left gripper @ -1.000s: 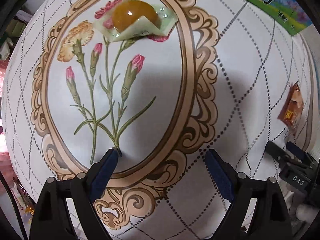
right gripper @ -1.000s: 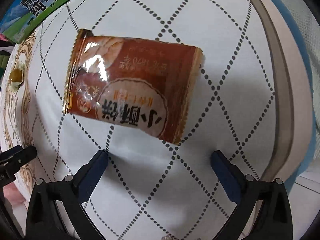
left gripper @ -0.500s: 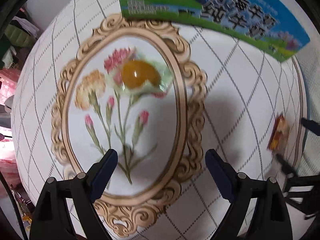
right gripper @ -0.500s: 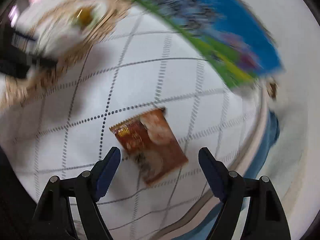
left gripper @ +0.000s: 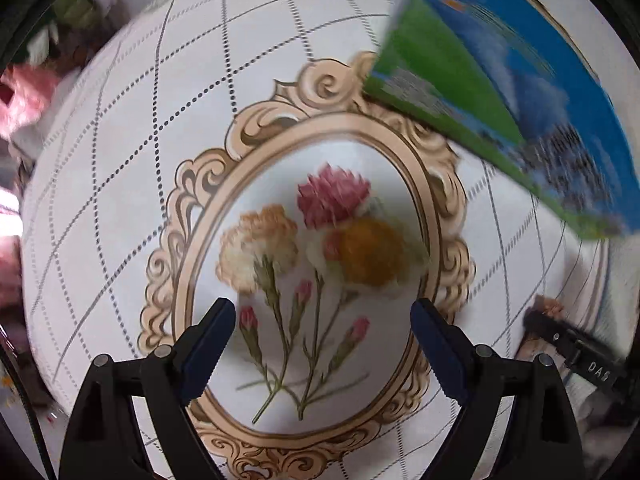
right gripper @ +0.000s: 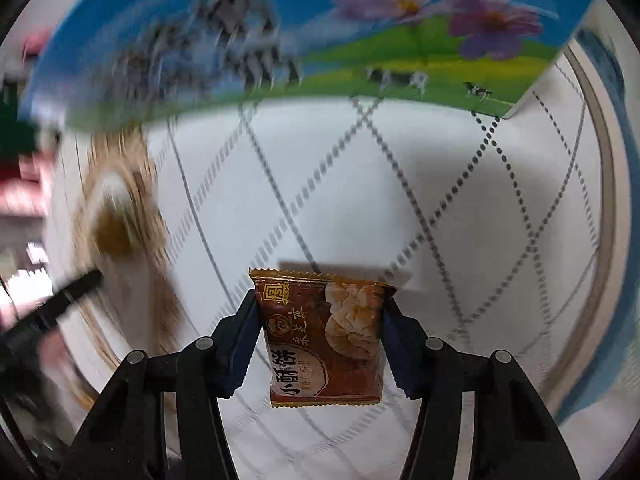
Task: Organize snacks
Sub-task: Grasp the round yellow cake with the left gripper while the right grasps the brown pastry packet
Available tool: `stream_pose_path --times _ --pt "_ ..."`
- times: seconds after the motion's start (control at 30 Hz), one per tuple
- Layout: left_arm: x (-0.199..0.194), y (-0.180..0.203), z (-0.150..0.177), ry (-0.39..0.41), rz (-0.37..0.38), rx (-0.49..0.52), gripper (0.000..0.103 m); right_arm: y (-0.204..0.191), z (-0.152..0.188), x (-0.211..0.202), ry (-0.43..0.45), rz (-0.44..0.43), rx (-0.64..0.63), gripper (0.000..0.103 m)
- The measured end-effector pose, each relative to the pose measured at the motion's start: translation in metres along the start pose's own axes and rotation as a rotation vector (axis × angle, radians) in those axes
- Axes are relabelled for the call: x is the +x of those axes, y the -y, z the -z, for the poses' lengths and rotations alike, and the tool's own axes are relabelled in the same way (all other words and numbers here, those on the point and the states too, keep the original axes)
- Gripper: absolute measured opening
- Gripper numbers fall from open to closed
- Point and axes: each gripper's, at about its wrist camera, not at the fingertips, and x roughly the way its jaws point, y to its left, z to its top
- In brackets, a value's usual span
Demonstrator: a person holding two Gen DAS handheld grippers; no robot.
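A: What's w/ my right gripper [right gripper: 320, 338]?

B: Jaws closing, pads pressed on both sides of the brown snack packet [right gripper: 322, 340]. Packet hangs upright between them, clear of the tablecloth [right gripper: 400, 200].

A: And my left gripper [left gripper: 322, 346]?

B: Jaws wide apart, nothing between them. It points down over the flower oval on the cloth.

A: Other snack?

B: Orange jelly cup [left gripper: 370, 252], blurry, lies inside the oval, just beyond the left gripper's tips, a bit right. Blue-green box [left gripper: 500, 80] sits at the far right. From the right cam the box [right gripper: 280, 40] runs along the far side; jelly cup [right gripper: 114, 232] far left.
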Motion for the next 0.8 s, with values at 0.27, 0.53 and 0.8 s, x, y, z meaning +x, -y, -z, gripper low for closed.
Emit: stream_pose_path --times 0.27,0.53,0.8 --pt "0.022 -0.006 -0.054 -0.063 0.039 0.011 0.085 -0.001 0.006 -0.011 0.022 -0.001 0.054 0.066" --pt "0.035 0.031 -0.066 -0.048 -0.068 0.201 0.055 -0.032 0.060 0.035 0.052 0.093 -0.014 0.066" --pt "0.024 0.055 -0.020 -0.059 -0.067 0.255 0.052 -0.054 0.088 0.033 0.091 0.150 -0.052 0.058"
